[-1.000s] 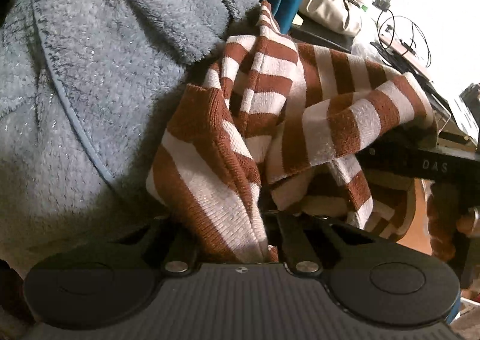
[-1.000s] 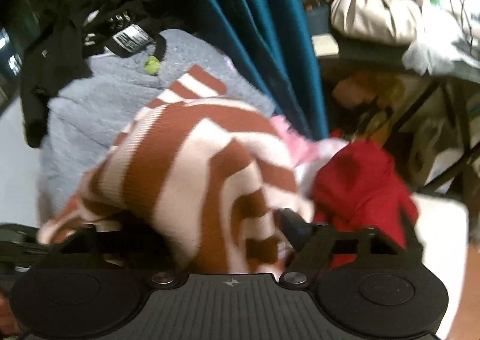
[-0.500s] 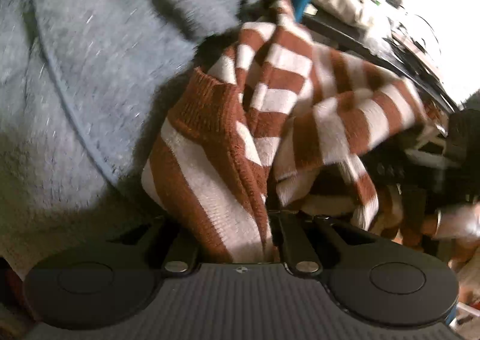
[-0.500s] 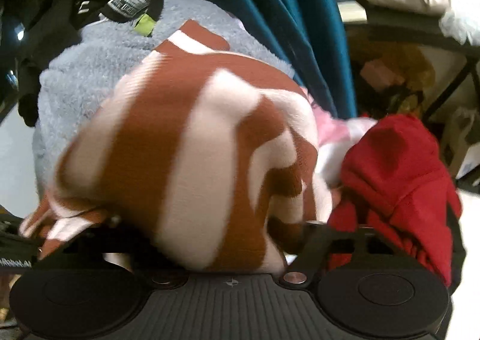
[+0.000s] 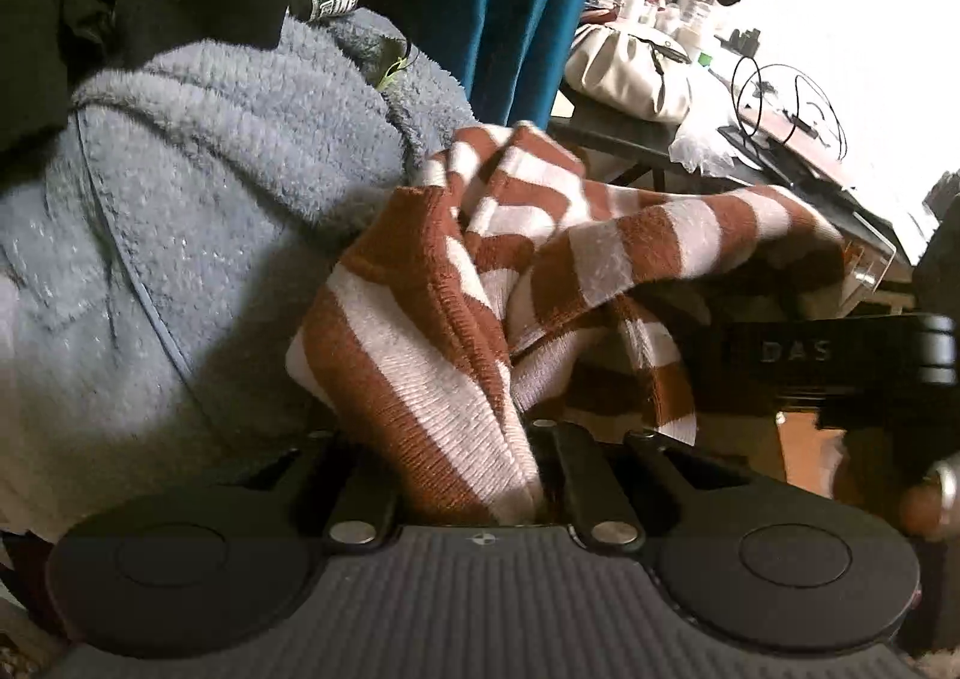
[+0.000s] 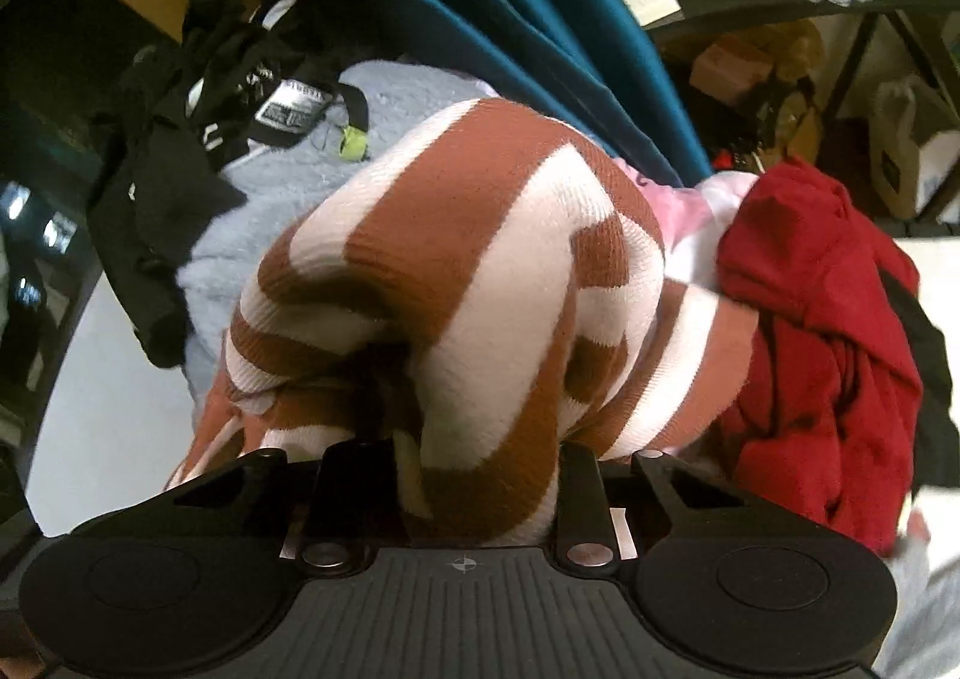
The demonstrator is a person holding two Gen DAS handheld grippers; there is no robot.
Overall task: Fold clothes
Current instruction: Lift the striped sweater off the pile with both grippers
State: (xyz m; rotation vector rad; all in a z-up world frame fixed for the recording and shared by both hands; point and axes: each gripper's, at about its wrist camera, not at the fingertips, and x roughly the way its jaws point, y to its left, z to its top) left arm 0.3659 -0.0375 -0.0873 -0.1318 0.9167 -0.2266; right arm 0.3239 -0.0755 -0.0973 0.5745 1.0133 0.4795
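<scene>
A: Sweater [image 5: 420,379], brown and white striped: where is it held?
B: Left gripper [image 5: 480,475] is clamped on a ribbed edge. Right gripper [image 6: 474,493] has its jaws closing around a bunched fold.
A: Surroundings?
B: Sweater hangs between both, against a grey fleece garment [image 5: 180,235]; a red garment [image 6: 828,331] lies just beside it.
</scene>
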